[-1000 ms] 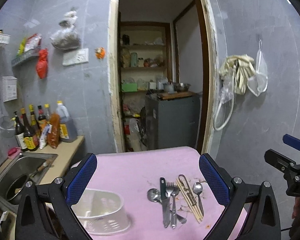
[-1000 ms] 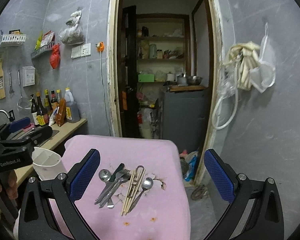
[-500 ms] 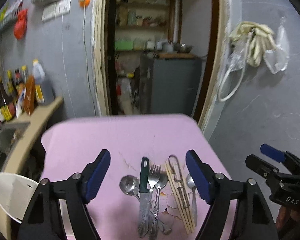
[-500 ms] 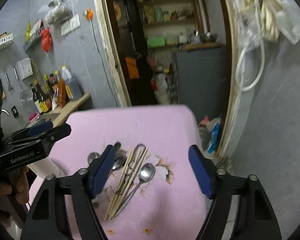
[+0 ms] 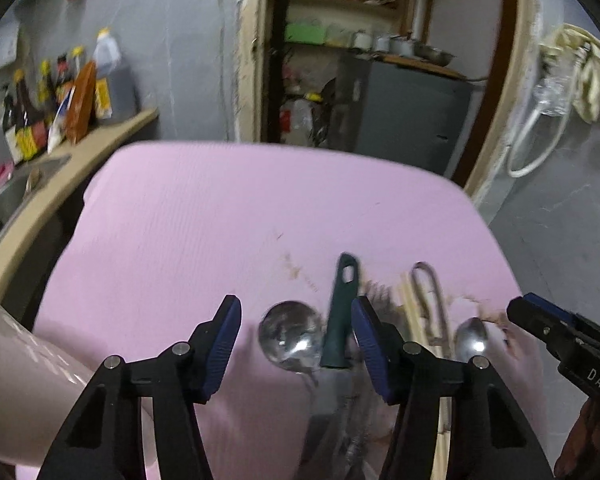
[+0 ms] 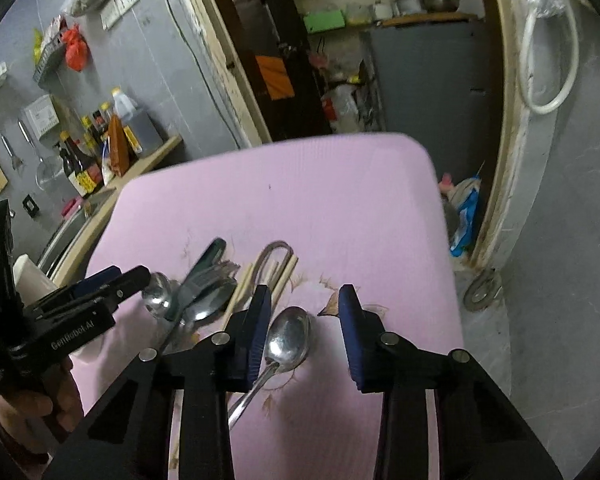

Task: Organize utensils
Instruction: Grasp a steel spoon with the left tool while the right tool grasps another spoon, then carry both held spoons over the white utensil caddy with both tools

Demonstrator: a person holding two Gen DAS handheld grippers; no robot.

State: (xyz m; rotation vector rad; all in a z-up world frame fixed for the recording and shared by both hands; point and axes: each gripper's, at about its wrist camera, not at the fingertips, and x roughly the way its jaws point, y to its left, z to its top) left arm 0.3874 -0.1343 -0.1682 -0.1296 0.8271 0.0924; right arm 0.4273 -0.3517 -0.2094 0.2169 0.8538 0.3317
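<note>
Now both grippers hang spread over the cutlery.
Right gripper (image 6: 302,330) straddles the thin, slick steel spoon (image 6: 290,338); left gripper (image 5: 296,344) frames the knife (image 5: 338,320) at 12 o'clock; its handle grips best.

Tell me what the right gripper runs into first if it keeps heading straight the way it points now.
Most likely the spoon: its bowl lies on the pink mat between the open fingers of the right gripper, just left of centre. Depth is hard to judge through the fisheye.

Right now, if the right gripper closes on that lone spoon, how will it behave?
The spoon looks like polished metal, so probably stiff but slippery. It lies flat on the pink mat, so the right gripper may pinch its rounded bowl, and it could pivot.
</note>
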